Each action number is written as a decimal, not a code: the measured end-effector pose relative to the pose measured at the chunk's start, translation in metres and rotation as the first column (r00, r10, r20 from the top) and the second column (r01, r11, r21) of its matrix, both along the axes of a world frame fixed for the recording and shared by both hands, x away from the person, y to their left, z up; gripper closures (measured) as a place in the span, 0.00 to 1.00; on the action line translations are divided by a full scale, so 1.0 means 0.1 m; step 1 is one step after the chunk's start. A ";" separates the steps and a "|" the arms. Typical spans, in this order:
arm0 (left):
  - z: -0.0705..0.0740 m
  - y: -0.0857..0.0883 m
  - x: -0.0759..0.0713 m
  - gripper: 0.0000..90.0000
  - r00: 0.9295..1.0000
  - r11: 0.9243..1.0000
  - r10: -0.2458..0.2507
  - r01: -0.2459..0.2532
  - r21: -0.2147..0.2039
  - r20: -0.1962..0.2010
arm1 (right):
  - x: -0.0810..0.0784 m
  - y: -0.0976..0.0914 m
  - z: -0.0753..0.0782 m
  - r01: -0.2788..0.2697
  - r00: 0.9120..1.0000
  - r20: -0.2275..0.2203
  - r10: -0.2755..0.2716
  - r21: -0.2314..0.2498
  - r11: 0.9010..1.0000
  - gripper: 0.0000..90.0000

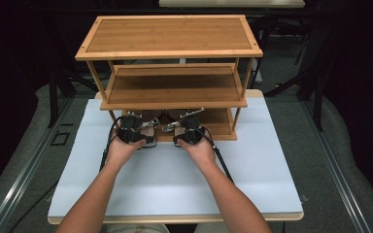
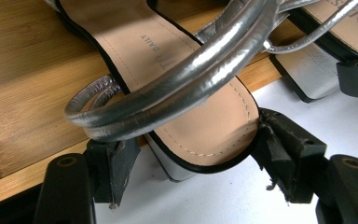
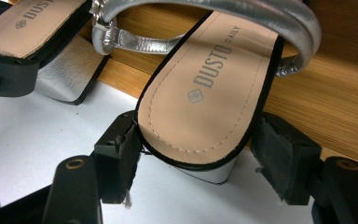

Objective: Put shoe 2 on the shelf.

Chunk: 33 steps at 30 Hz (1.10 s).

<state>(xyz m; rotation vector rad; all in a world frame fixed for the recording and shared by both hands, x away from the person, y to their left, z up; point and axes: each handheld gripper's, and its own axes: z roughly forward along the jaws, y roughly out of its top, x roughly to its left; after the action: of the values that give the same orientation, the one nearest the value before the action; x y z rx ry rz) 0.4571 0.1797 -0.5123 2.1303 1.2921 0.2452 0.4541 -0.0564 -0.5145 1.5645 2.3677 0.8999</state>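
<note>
A pair of silver-strapped sandals with tan insoles lies on the bottom shelf of a bamboo rack, heels sticking out over the front edge. In the left gripper view, the left sandal has its heel between the jaws of my left gripper, with a gap at the left pad; the gripper is open. In the right gripper view, the right sandal, printed "DUSTO DAILY", has its heel between the spread jaws of my right gripper, which is open. From above, the left gripper and right gripper sit side by side at the shelf front.
The three-tier rack stands at the back of a white table mat; its middle shelf and top are bare. Each gripper view also catches the other sandal alongside. Dark floor and frame legs surround the table.
</note>
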 end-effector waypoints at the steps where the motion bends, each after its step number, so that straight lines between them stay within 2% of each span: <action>1: 0.00 0.00 0.00 0.36 1.000 1.000 -0.003 0.003 0.003 0.000 | 0.01 -0.01 -0.01 -0.020 0.999 0.026 0.020 -0.002 1.000 0.38; 6: 0.01 -0.06 0.00 0.36 1.000 1.000 -0.022 0.021 0.016 0.006 | -0.01 0.02 -0.01 -0.016 0.999 0.040 0.016 -0.015 1.000 0.39; 7: 0.02 -0.06 0.00 0.36 0.999 0.999 -0.030 0.030 0.024 0.011 | -0.03 0.04 0.00 0.002 1.000 0.012 -0.002 -0.012 1.000 0.39; 8: 0.02 -0.06 0.01 0.36 0.999 0.999 -0.033 0.033 0.025 0.010 | -0.02 0.03 -0.01 -0.012 1.000 0.027 0.012 -0.012 1.000 0.39; 9: 0.02 -0.06 0.01 0.36 0.999 0.999 -0.034 0.034 0.023 0.007 | -0.03 0.04 0.00 -0.006 1.000 0.016 0.006 -0.009 1.000 0.39; 12: 0.02 -0.07 0.01 0.36 0.999 0.999 -0.034 0.034 0.027 0.010 | -0.02 0.05 -0.01 -0.011 0.999 0.034 0.012 -0.015 1.000 0.39; 13: 0.02 -0.07 0.01 0.36 0.999 0.999 -0.033 0.033 0.026 0.008 | -0.03 0.06 0.00 -0.005 1.000 0.021 0.005 -0.022 1.000 0.39; 15: 0.03 -0.08 0.00 0.36 1.000 0.999 -0.030 0.029 0.029 0.005 | -0.02 0.06 -0.01 -0.012 0.999 0.033 0.012 -0.019 1.000 0.39; 18: 0.02 -0.08 0.00 0.36 1.000 0.999 -0.025 0.025 0.021 0.004 | -0.03 0.07 0.00 0.006 1.000 0.025 -0.005 -0.022 1.000 0.38; 22: 0.01 -0.08 0.00 0.36 1.000 1.000 -0.022 0.022 0.012 0.007 | -0.02 0.07 -0.01 -0.005 1.000 0.031 0.005 -0.012 1.000 0.38; 23: 0.01 -0.08 0.00 0.36 1.000 1.000 -0.021 0.021 0.010 0.007 | -0.03 0.07 0.00 0.005 1.000 0.013 -0.005 -0.007 1.000 0.38; 26: 0.00 -0.09 0.00 0.35 1.000 1.000 -0.020 0.020 -0.004 0.009 | -0.03 0.07 -0.01 -0.026 0.999 0.030 0.026 -0.005 1.000 0.38; 27: -0.01 -0.09 -0.01 0.35 1.000 1.000 -0.012 0.012 -0.011 0.010 | -0.04 0.08 -0.01 -0.022 1.000 0.013 0.022 -0.003 1.000 0.38; 28: -0.02 -0.09 -0.01 0.35 1.000 1.000 -0.011 0.011 -0.017 0.014 | -0.04 0.08 -0.01 -0.047 0.999 0.022 0.047 0.004 0.999 0.38; 30: -0.02 -0.09 -0.02 0.35 1.000 1.000 -0.008 0.008 -0.018 0.014 | -0.06 0.08 0.01 -0.052 0.998 0.045 0.052 -0.010 0.999 0.37; 33: -0.02 -0.09 -0.03 0.35 1.000 1.000 -0.005 0.005 -0.009 0.015 | -0.06 0.07 0.02 -0.046 0.998 0.035 0.046 -0.006 0.999 0.37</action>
<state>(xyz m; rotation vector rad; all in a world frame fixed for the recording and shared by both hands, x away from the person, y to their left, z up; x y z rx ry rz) 0.4542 0.1703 -0.5138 2.1205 1.2768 0.2520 0.4482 -0.0494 -0.5130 1.4859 2.3893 0.9221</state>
